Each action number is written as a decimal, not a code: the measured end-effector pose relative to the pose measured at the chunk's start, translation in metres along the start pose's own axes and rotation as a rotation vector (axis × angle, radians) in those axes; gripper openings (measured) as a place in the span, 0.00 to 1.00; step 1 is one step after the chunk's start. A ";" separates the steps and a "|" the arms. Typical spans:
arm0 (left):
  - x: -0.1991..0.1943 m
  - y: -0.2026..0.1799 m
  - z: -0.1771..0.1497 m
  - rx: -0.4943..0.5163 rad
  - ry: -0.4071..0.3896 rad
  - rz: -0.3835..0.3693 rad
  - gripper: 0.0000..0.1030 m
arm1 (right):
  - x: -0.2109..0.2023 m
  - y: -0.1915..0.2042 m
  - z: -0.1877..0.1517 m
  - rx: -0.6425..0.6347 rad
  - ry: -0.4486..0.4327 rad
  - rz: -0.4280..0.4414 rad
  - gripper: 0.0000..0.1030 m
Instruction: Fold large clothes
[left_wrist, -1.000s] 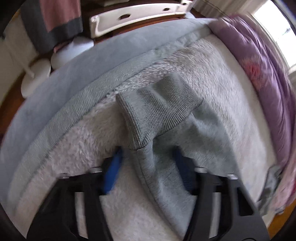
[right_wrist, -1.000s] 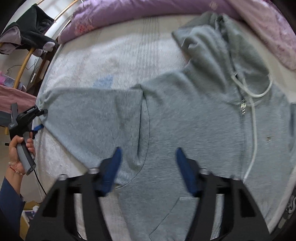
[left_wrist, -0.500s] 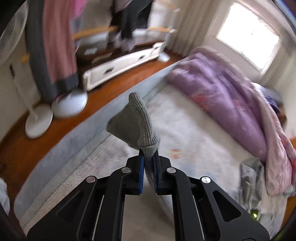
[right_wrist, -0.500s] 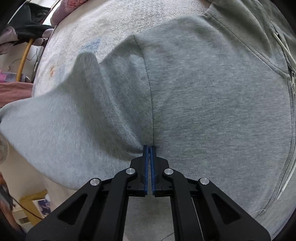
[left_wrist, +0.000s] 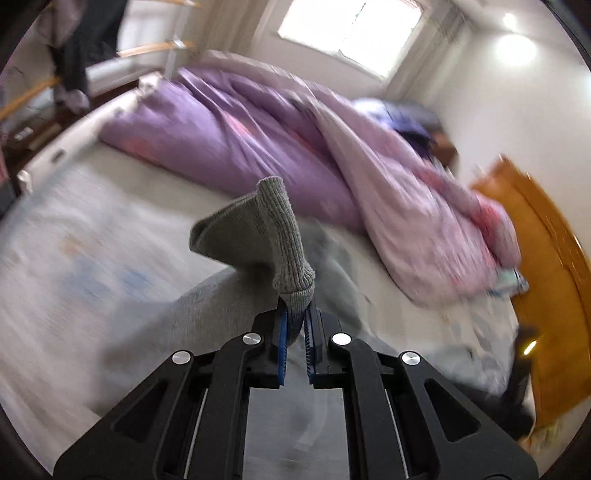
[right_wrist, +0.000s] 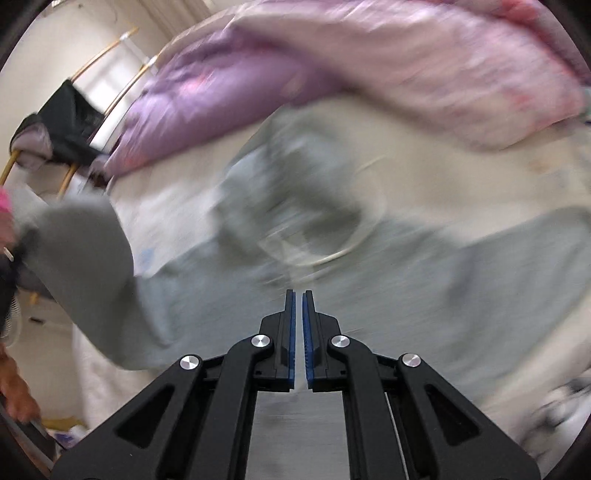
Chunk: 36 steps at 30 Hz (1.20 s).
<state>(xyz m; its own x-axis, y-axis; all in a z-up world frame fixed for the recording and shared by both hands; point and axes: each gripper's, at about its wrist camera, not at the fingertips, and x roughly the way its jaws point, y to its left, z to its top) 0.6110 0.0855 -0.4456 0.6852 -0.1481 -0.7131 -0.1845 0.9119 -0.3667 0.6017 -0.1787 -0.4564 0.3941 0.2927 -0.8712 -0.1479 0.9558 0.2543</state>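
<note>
Half a second ago the right gripper (right_wrist: 298, 295) pinched the grey hoodie (right_wrist: 424, 280) at the sleeve seam; now its 2 blue pads stand almost together with a thin empty slit between them, and the cloth lies blurred on the bed (right_wrist: 480, 177) beyond. The left gripper (left_wrist: 295, 314) is still clamped on the ribbed cuff (left_wrist: 280, 236), which stands up over the fingers, its knit ridges sharp against a smeared room; the view has swung from the floor toward the window (left_wrist: 351, 26). The sleeve (right_wrist: 85, 251) rises at the left of the right wrist view. A rumpled purple duvet (left_wrist: 229, 140) lies along the bed's far side. No writing is readable.
</note>
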 end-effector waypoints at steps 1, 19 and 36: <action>0.009 -0.014 -0.013 0.013 0.022 -0.002 0.07 | -0.010 -0.024 0.007 -0.007 -0.023 -0.044 0.04; 0.185 -0.151 -0.179 0.287 0.458 0.042 0.56 | -0.048 -0.395 0.005 0.647 -0.172 -0.301 0.46; 0.201 -0.102 -0.179 0.080 0.471 0.157 0.82 | 0.029 -0.468 -0.027 0.917 -0.107 -0.153 0.51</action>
<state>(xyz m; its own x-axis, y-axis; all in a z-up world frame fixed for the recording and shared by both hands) 0.6417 -0.1059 -0.6585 0.2579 -0.1467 -0.9550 -0.1930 0.9607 -0.1997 0.6579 -0.6182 -0.6118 0.4386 0.1189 -0.8908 0.6680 0.6200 0.4116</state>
